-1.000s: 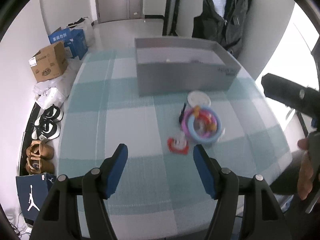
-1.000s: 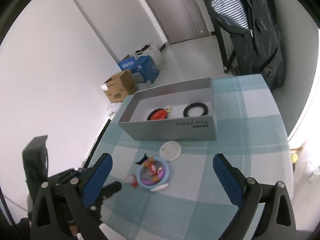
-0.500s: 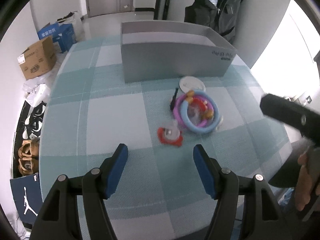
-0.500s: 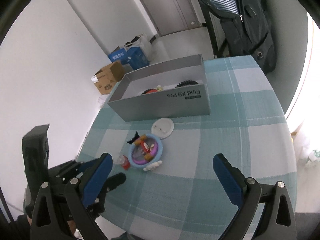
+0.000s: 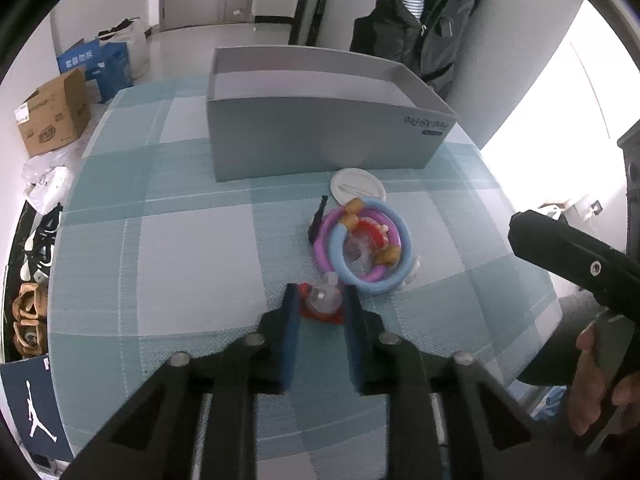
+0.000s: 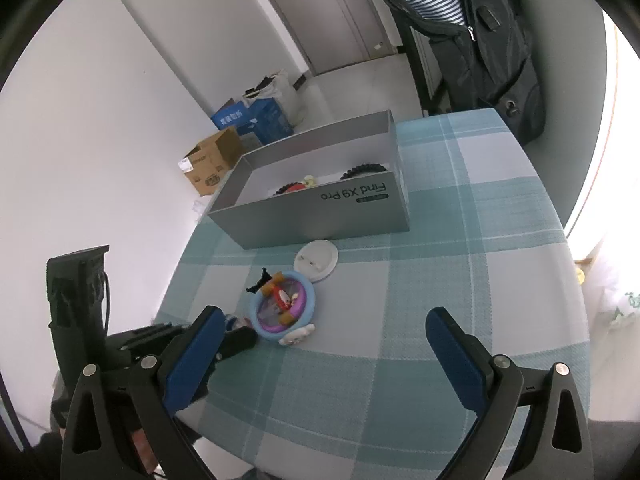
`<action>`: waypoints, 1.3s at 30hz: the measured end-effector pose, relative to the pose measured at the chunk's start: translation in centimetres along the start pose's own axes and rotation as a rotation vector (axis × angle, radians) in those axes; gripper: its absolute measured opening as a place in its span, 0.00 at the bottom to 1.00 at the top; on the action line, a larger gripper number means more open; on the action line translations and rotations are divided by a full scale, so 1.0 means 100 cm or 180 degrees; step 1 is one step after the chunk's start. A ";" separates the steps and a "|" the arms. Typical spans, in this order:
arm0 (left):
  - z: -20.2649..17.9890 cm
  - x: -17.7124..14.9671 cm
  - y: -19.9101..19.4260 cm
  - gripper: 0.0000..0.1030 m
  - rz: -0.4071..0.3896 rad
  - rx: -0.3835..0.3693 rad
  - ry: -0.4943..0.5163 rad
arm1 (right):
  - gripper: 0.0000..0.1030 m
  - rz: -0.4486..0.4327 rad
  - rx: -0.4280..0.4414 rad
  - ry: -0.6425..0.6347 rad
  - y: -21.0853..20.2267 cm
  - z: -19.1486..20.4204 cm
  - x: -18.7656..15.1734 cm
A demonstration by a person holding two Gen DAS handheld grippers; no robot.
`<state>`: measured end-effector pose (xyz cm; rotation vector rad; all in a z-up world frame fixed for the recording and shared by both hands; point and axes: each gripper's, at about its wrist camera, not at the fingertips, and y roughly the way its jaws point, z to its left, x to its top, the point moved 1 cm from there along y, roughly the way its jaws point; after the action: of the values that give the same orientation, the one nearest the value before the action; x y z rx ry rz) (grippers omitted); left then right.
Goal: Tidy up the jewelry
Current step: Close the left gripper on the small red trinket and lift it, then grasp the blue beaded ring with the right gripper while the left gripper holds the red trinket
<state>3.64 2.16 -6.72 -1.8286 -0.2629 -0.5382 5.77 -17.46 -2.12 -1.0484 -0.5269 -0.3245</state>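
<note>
Left wrist view: left gripper point(image 5: 320, 304) tilted steeply down at the checked tablecloth point(image 5: 192, 248), blue pads clamped on a small red piece with a clear bead on top point(image 5: 322, 303), near the table's front-middle. The piece sits squat between the pads; long axis can't be told. Just beyond it a pile of rings: light blue ring point(image 5: 370, 258) and purple ring point(image 5: 356, 240) overlapping, lying flat, red and orange charms inside. Black clip point(image 5: 318, 220) touches the pile's left edge, long axis running toward the far edge. White round lid point(image 5: 357, 187) flat beyond the pile, just in front of the grey box point(image 5: 320, 144); the box's long side runs across the table at the far edge. Right gripper's black body point(image 5: 576, 256) comes in from the right edge, a hand point(image 5: 600, 384) on its handle.

Right wrist view: right gripper point(image 6: 320, 344) angled down over bare cloth near the front edge, pads spread wide, nothing between them. Ring pile left of centre; black toothed ring point(image 6: 364, 169) and a red-black item point(image 6: 292, 188) lie inside the box. Left gripper's tip reaches the pile's left side.
</note>
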 end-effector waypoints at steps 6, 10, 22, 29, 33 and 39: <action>0.000 0.002 -0.005 0.13 0.0047 -0.0054 0.0025 | 0.98 0.0020 0.0017 0.0007 0.003 0.002 0.000; 0.005 0.003 -0.017 0.13 -0.0037 -0.0085 -0.0040 | 0.98 0.0071 0.0030 0.0029 0.007 0.001 -0.001; 0.027 0.017 -0.042 0.13 -0.0301 -0.0255 -0.0406 | 0.98 0.0263 0.0087 -0.0135 0.028 0.017 -0.006; 0.033 0.019 -0.045 0.13 -0.0377 -0.0256 -0.0462 | 0.94 0.0367 0.0036 -0.0401 0.050 0.041 -0.009; 0.042 0.021 -0.045 0.13 -0.0377 -0.0262 -0.0547 | 0.86 0.0395 -0.0063 -0.0595 0.064 0.054 -0.011; 0.050 0.023 -0.043 0.13 -0.0365 -0.0285 -0.0639 | 0.69 0.0373 -0.0239 -0.0742 0.078 0.062 -0.008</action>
<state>4.91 8.01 -3.21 -1.9657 -0.4887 -0.4513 7.34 -8.31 -5.80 -1.1926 -0.6626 -0.1194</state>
